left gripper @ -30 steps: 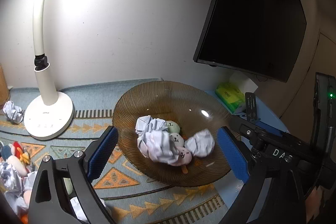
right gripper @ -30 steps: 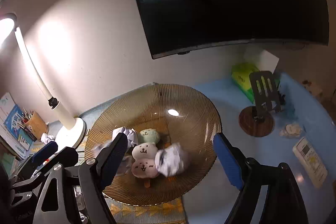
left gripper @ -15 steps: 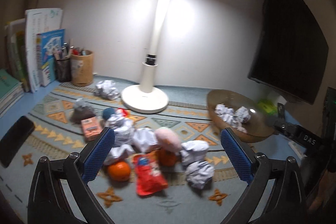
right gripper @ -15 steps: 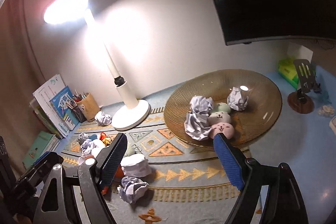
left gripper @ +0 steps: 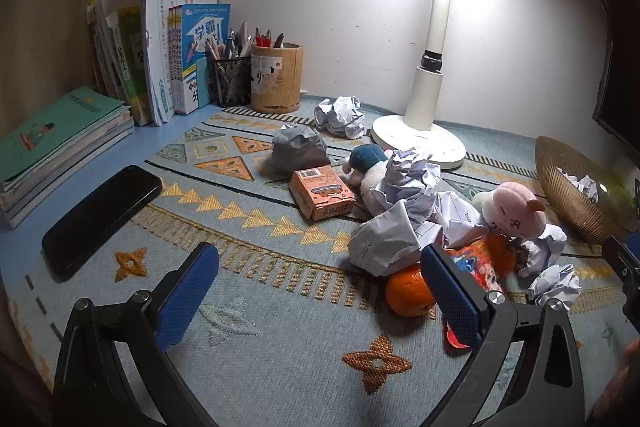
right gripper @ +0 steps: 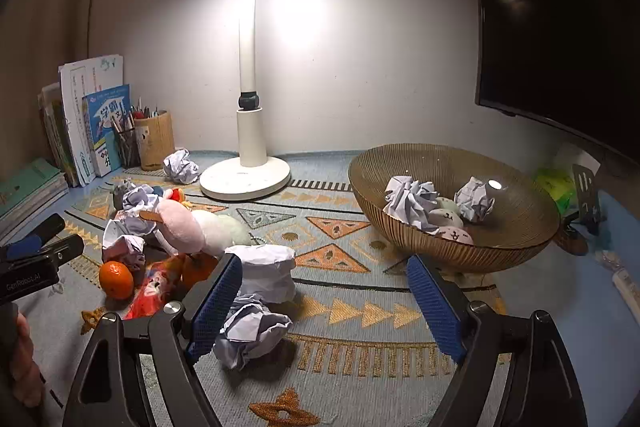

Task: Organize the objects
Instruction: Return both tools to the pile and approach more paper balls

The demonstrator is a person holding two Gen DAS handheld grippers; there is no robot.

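We read "GenRobot.AI" on the left claw [right gripper: 38, 259] at the right view's edge; the orange box [left gripper: 322, 192] has print too small to read. Both claws tilt down over the rug [left gripper: 248, 327], released and empty, the left having just widened. The right claw [right gripper: 324, 301] hangs beside a paper ball [right gripper: 252, 327]. More paper lies in the bowl [right gripper: 520, 227].

Desk lamp [right gripper: 248, 75] glares overhead, pooling light on the wall; fisheye edges bend and darken
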